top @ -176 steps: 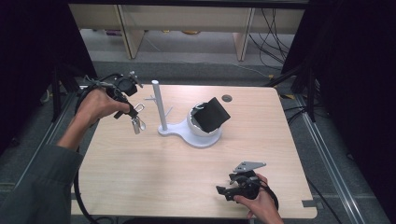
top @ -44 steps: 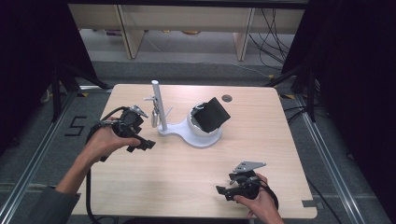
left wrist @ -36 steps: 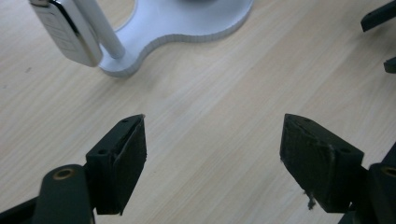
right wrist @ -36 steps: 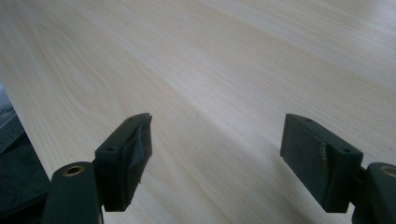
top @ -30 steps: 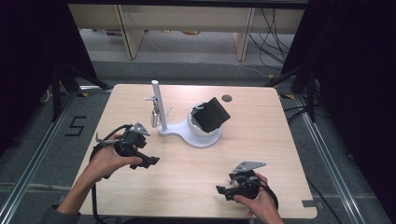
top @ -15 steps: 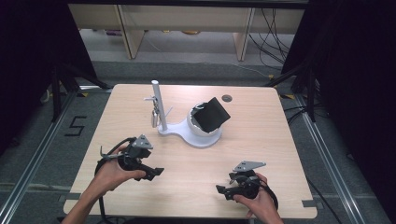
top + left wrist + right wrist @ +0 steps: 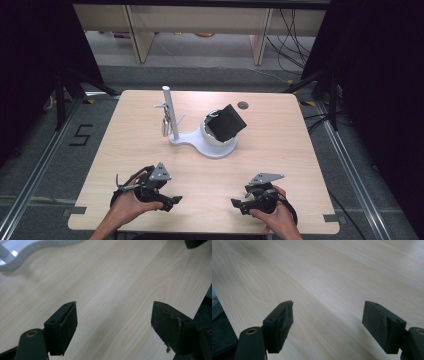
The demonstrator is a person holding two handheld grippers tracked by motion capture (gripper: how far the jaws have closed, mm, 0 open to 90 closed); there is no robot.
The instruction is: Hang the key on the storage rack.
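L tool (image 7: pixel 172 202) sits low at near-left part of bench (image 7: pixel 280 150), held in person's L hand (image 7: pixel 131 200), jaws pointing toward bench centre-right; in L tool view jaws stand wide apart w/ bare wood between, nothing gripped. R tool (image 7: pixel 239 204) at near-right part of bench in R hand (image 7: pixel 272 212), jaws pointing left toward L tool; R tool view shows jaws wide apart, bare wood between, nothing held. Tools near each other, tips facing, not touching. Grey three-cornered plates visible atop both. White stand (image 7: pixel 200 142) at mid-bench, well apart from both tools: flat base w/ upright white post (image 7: pixel 170 112) at its left end and rounded white cup (image 7: pixel 217 135) at right. Black square item (image 7: pixel 227 122) rests tilted in the cup, one corner up. Small metal piece (image 7: pixel 164 125) hangs beside post on a short side arm, prob. a key or padlock; too small to confirm. Edge of white base shows at top-left of L tool view (image 7: pixel 30 247). Dark round grommet (image 7: pixel 243 105) at far side of bench, behind the cup. Floor marking "5" (image 7: pixel 81 135) left of bench.
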